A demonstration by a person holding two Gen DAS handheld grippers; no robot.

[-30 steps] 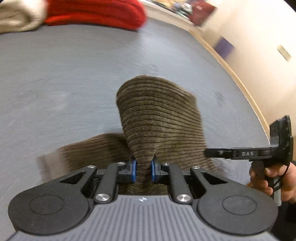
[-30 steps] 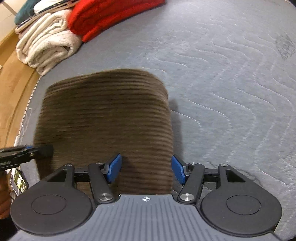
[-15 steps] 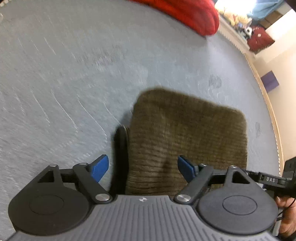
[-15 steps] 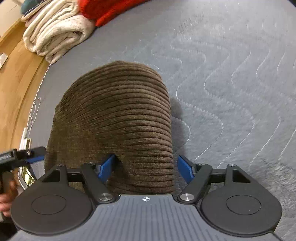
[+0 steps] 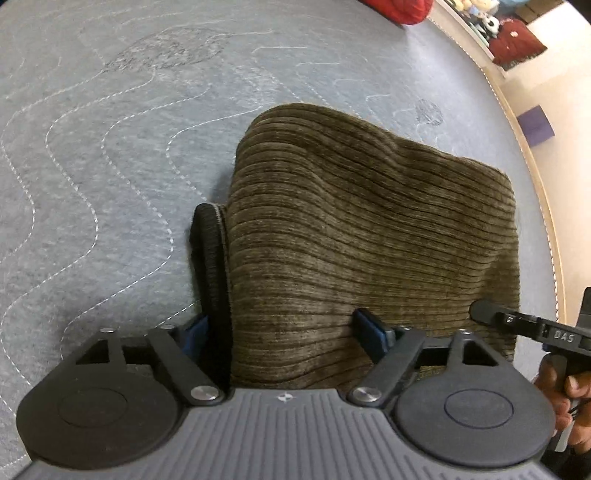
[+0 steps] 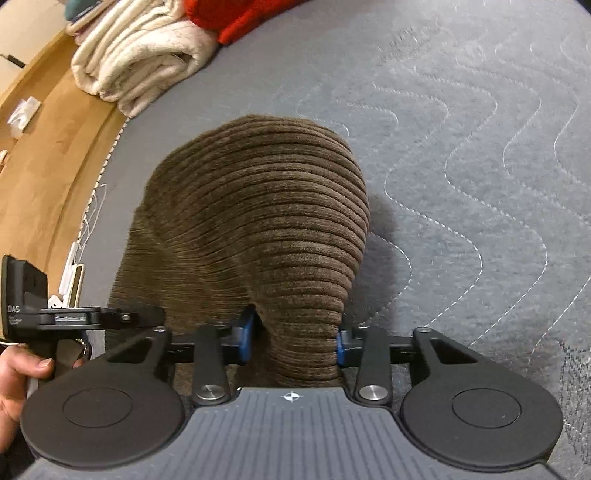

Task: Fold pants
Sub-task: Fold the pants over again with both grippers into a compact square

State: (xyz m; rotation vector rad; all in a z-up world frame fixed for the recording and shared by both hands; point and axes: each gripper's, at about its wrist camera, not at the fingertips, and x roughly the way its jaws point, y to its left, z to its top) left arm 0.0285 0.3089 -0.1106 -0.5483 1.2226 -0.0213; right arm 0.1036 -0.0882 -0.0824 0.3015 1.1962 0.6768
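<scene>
Brown corduroy pants [image 5: 369, 229] are lying folded into a thick bundle on the grey quilted mat [image 5: 92, 166], near the mat's edge by the wooden floor [image 6: 48, 162]. A black ribbed waistband [image 5: 210, 266] is sticking out along the bundle's left side in the left wrist view.

The left gripper [image 5: 284, 332] is hovering low over the near end of the pants, jaws standing wide apart; they have just been closing a little. One blue pad [image 5: 195, 332] is sitting beside the waistband, the other is resting on top of the cloth, and neither is pinching it.

The right gripper [image 6: 293, 339] is pinching a raised ridge of the corduroy. Its jaws have just been closing, and both blue pads [image 6: 243, 336] are pressing into the fabric, which is bunching up between them (a clear grip).

Each gripper's handle is showing in the other's view, with the person's hand [image 6: 22, 373] wrapping the left one at the frame edge.

A cream folded towel [image 6: 136, 62] and a red folded cloth [image 6: 236, 18] are sitting at the far end of the mat, well apart from the pants.
</scene>
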